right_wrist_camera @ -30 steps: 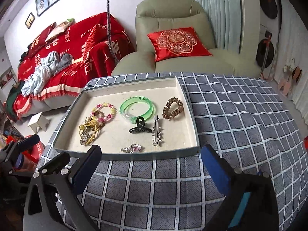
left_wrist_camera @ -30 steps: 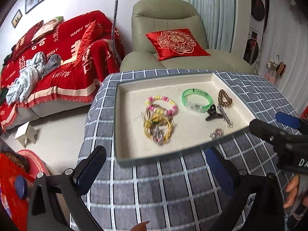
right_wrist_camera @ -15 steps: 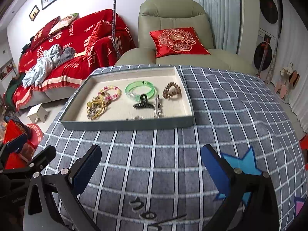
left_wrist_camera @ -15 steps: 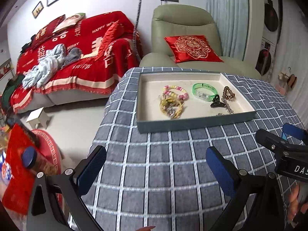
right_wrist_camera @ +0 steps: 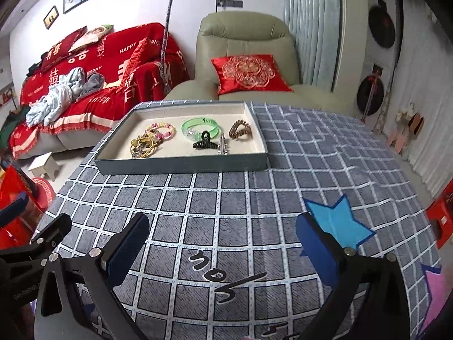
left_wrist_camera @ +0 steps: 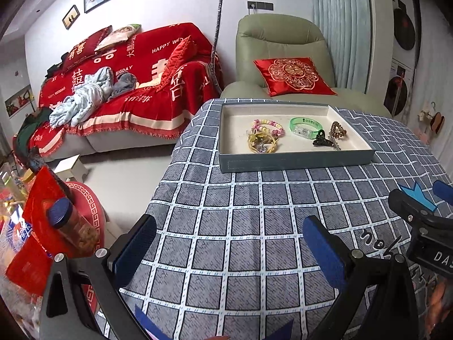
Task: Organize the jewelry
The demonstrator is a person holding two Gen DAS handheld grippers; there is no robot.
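A grey tray (left_wrist_camera: 297, 162) (right_wrist_camera: 181, 164) with a cream lining stands at the far side of the checked tablecloth. In it lie a pink and yellow bead bracelet (left_wrist_camera: 267, 126) (right_wrist_camera: 161, 129), a tangle of gold jewelry (left_wrist_camera: 262, 143) (right_wrist_camera: 143, 146), a green bangle (left_wrist_camera: 305, 124) (right_wrist_camera: 198, 127), a black claw clip (left_wrist_camera: 322, 140) (right_wrist_camera: 203, 141), a silver hair clip (right_wrist_camera: 223, 146) and a brown coil tie (left_wrist_camera: 338, 130) (right_wrist_camera: 240, 129). My left gripper (left_wrist_camera: 229, 249) and right gripper (right_wrist_camera: 220, 246) are both open and empty, well back from the tray.
The tablecloth (left_wrist_camera: 254, 226) carries a blue star patch (right_wrist_camera: 337, 223) and a pink patch (right_wrist_camera: 433, 297) near the right gripper. A green armchair (left_wrist_camera: 280, 45) with a red cushion stands behind. A red-covered sofa (left_wrist_camera: 127, 85) lies left. A jar (left_wrist_camera: 70, 229) and red boxes sit low at the left.
Both grippers have pulled back from the tray toward the near side of the table. The tray now looks smaller and farther. The jewelry has not moved.
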